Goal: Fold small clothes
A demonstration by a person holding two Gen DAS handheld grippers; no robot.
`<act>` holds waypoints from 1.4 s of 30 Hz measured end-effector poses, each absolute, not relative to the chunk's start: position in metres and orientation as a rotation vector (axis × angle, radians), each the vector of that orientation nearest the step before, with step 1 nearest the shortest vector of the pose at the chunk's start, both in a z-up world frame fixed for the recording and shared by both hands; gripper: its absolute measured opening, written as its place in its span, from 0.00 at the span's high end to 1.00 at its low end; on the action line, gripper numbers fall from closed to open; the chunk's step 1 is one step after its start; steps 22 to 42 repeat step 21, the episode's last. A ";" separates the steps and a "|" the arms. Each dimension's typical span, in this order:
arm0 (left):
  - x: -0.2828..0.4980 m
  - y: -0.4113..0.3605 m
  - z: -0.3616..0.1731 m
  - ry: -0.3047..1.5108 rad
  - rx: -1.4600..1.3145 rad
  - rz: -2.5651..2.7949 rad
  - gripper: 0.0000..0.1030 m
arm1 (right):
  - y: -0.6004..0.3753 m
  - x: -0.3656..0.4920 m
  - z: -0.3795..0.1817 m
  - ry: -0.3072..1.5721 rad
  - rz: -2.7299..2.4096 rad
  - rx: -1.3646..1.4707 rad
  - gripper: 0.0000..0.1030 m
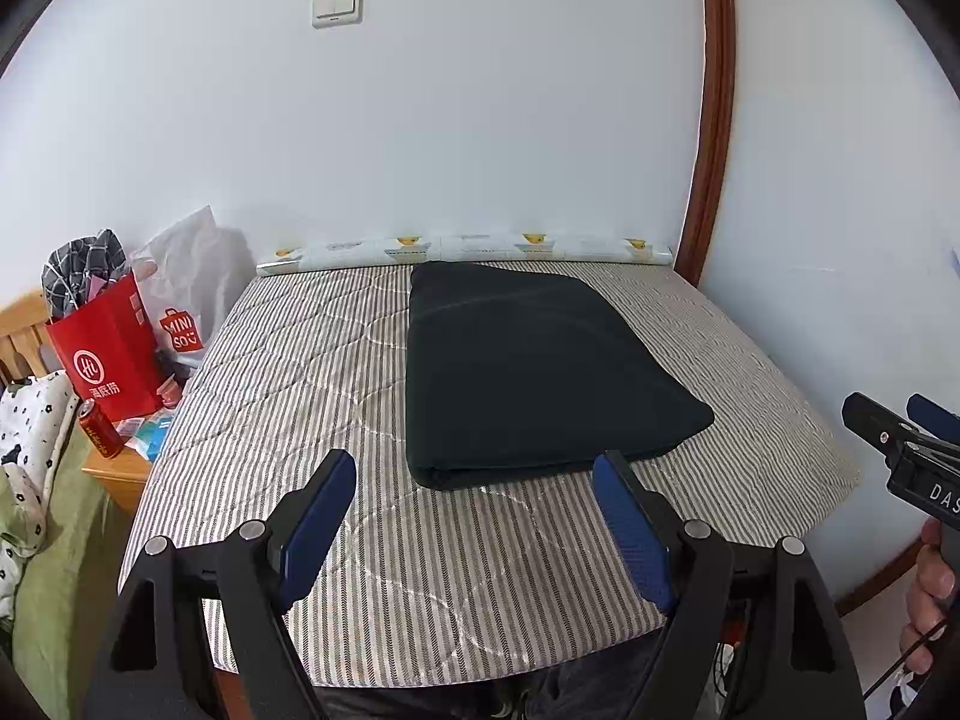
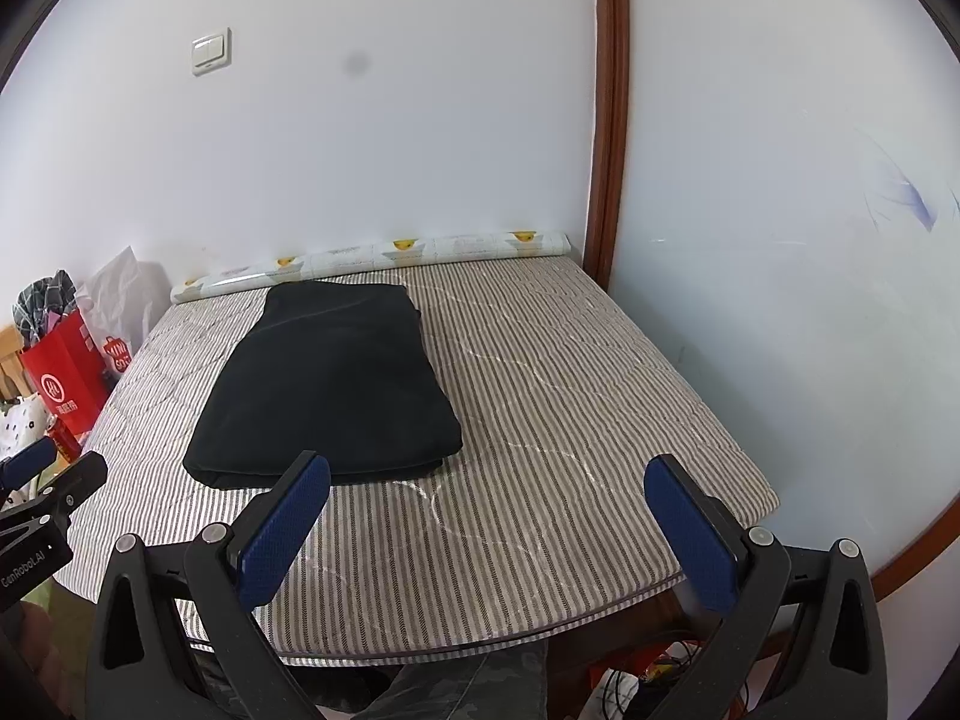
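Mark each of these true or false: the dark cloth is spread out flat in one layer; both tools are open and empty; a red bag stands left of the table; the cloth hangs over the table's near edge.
1. The dark cloth is spread out in one layer. False: it lies folded, with a thick fold at its near edge.
2. The left tool and right tool are open and empty. True.
3. A red bag stands left of the table. True.
4. The cloth hangs over the table's near edge. False: it lies wholly on the striped top.
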State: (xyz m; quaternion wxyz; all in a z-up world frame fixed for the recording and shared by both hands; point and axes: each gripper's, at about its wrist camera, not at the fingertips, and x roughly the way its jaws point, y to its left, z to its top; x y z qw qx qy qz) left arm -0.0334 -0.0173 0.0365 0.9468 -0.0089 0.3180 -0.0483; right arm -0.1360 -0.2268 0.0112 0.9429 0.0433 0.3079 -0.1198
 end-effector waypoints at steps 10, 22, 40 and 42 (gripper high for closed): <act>-0.034 -0.011 0.039 0.644 -0.027 -0.085 0.22 | -0.226 -0.136 0.011 0.627 -0.239 0.090 0.00; -0.031 -0.003 0.038 0.647 -0.043 -0.073 0.22 | -0.225 -0.132 0.009 0.625 -0.218 0.090 0.00; -0.031 -0.003 0.038 0.647 -0.043 -0.073 0.22 | -0.225 -0.132 0.009 0.625 -0.218 0.090 0.00; -0.031 -0.003 0.038 0.647 -0.043 -0.073 0.22 | -0.225 -0.132 0.009 0.625 -0.218 0.090 0.00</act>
